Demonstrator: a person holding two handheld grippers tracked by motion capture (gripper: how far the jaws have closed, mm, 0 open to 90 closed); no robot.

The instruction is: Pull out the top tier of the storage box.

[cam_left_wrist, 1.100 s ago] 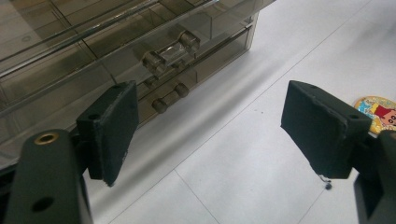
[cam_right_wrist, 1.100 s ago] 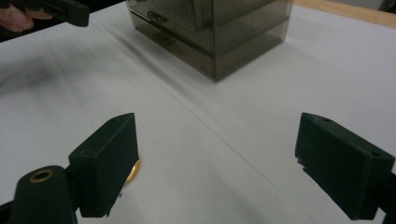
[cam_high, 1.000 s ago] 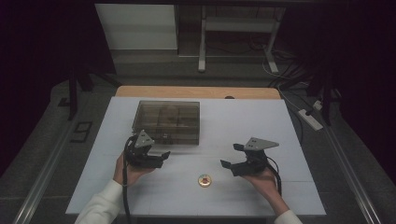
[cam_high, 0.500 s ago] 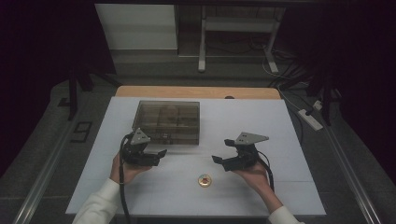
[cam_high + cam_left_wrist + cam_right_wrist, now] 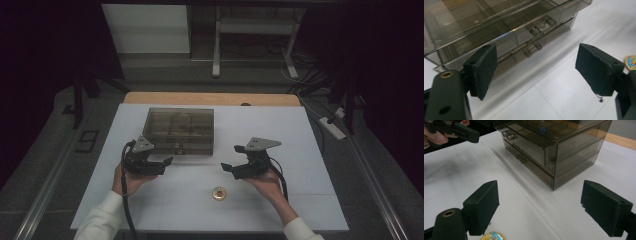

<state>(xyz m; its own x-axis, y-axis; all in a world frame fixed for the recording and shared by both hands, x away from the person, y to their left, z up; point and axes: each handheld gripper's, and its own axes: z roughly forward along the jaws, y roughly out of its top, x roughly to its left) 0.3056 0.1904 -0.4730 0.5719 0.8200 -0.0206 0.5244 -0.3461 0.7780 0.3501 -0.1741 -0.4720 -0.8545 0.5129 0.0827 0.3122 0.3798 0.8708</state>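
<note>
A smoke-tinted clear drawer box [image 5: 180,131] is seen standing on the white surface [image 5: 300,130], toward the far edge and somewhat left of the middle. Two shallow drawers are stacked in its front, each fitted with a small clear handle [image 5: 541,25]; both drawers are seen pushed in. Inner dividers can be made out through the top, but what lies in the compartments cannot be told through the dark plastic.

A small round gold-rimmed disc [image 5: 218,192] with a coloured face is seen lying flat on the surface near the near edge, about at the middle, well apart from the box.

The left gripper [image 5: 161,165] is held just in front of the box's near left corner, with its jaws spread wide and nothing between them; in the left gripper view the drawer fronts are seen just beyond the pads [image 5: 484,70]. The right gripper [image 5: 234,161] is held right of the box and just beyond the disc, its jaws likewise set wide and empty; in the right gripper view the disc [image 5: 492,236] is seen at the bottom edge, just beside the left pad.

Bare surface lies between each gripper and the box, and between the right gripper and the disc.
</note>
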